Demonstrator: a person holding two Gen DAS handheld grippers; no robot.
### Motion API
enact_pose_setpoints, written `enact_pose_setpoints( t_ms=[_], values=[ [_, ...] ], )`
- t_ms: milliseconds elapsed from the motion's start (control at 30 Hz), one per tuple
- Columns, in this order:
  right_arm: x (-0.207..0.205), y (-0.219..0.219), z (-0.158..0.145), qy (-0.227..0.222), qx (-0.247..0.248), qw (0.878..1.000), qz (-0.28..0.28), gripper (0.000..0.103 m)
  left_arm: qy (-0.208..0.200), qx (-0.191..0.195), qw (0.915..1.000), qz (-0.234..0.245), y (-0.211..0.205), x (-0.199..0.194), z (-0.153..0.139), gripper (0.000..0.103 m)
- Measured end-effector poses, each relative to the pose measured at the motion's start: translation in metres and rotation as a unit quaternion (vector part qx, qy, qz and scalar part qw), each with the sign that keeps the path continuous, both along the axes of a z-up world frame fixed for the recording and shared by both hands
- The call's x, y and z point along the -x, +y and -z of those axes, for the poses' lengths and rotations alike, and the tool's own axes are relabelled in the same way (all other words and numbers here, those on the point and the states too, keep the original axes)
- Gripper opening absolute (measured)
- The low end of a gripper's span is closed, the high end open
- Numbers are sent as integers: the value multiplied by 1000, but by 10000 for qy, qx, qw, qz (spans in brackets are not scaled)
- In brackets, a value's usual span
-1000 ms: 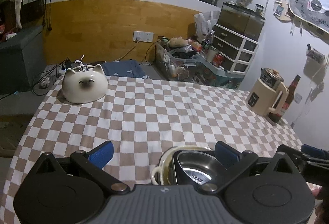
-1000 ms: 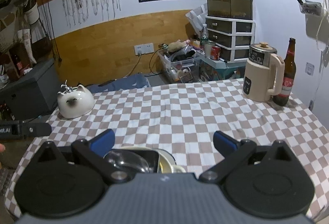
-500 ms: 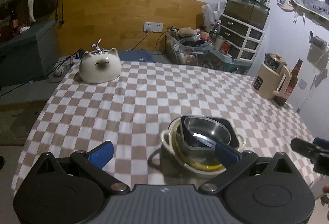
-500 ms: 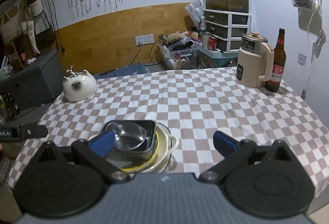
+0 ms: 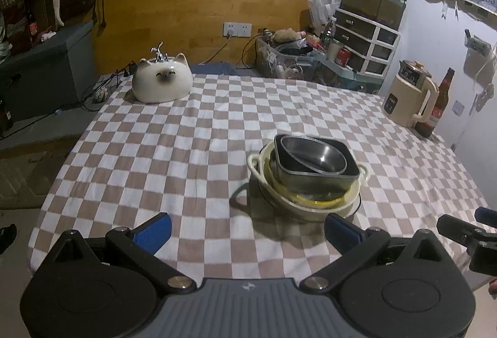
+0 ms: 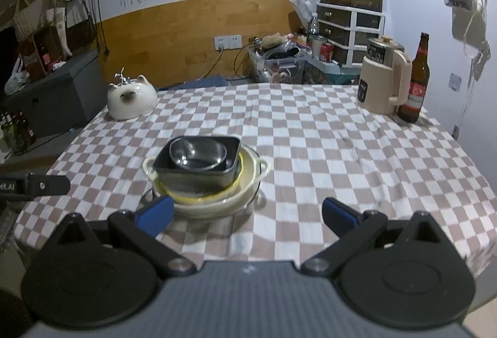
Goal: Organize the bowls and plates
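A stack of dishes stands on the checkered tablecloth: a cream two-handled bowl (image 5: 310,207) at the bottom, a dark square dish (image 5: 316,179) in it and a tilted steel bowl (image 5: 313,156) on top. The stack also shows in the right wrist view, with the cream bowl (image 6: 217,201), the dark dish (image 6: 198,176) and the steel bowl (image 6: 197,154). My left gripper (image 5: 247,232) is open and empty, near the table's front edge, short of the stack. My right gripper (image 6: 247,215) is open and empty, just short of the stack and to its right.
A white cat-shaped ceramic piece (image 5: 161,81) sits at the far left of the table. A cream electric kettle (image 5: 410,98) and a brown bottle (image 5: 438,105) stand at the far right. Shelves, drawers and a storage bin lie beyond the table.
Both grippers have pulled back from the stack toward the table's front edge. The stack, partly hidden below them a second ago, now shows whole.
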State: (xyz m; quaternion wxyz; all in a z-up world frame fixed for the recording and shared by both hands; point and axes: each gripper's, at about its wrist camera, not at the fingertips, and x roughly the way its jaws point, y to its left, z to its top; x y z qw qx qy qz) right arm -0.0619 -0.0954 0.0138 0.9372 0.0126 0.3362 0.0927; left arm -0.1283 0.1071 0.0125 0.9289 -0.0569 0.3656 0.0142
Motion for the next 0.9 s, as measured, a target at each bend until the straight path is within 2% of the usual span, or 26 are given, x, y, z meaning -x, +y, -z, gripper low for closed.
enact_pose_setpoints(
  t_ms=[200,900],
  values=[
    [9,2,3,4,-19,9999,121,102,72,-15,10000,19,-1,12,6,103],
    [21,11,0,-215,11,9993,317,102,-142,-31,9999,-36,-3,25,-4,103]
  ],
)
